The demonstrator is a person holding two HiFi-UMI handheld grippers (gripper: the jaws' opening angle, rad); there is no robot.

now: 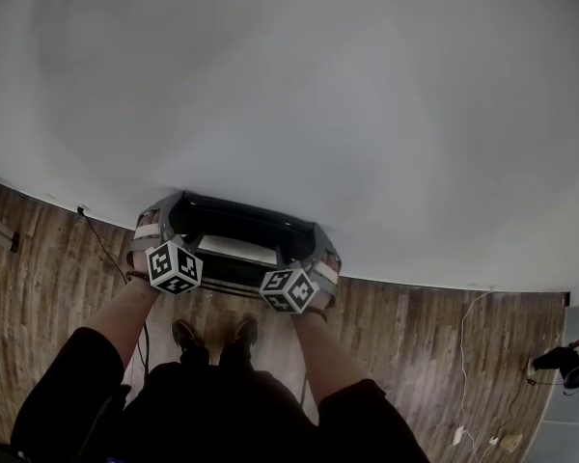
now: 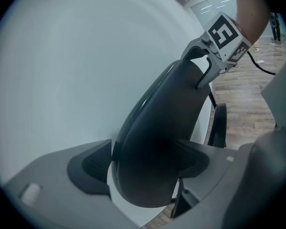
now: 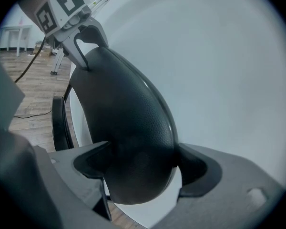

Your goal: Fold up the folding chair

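Observation:
The folding chair (image 1: 239, 222) is black and stands close against a white wall, right in front of my feet. Its padded backrest (image 2: 162, 128) runs between my two grippers. My left gripper (image 1: 166, 210) is shut on the backrest's left end, with the pad filling the gap between its jaws (image 2: 148, 168). At the right end my right gripper (image 1: 318, 237) is shut on the same pad (image 3: 128, 123), seen close up in the right gripper view (image 3: 140, 171). Each gripper view shows the other gripper at the backrest's far end. The chair's legs are mostly hidden below the backrest.
The white wall (image 1: 299, 85) fills the space behind the chair. Wooden floor (image 1: 415, 336) spreads to both sides. A black cable (image 1: 101, 239) lies on the floor at the left, and a white cable (image 1: 466, 336) and small items (image 1: 560, 360) lie at the right. My shoes (image 1: 212, 336) are just behind the chair.

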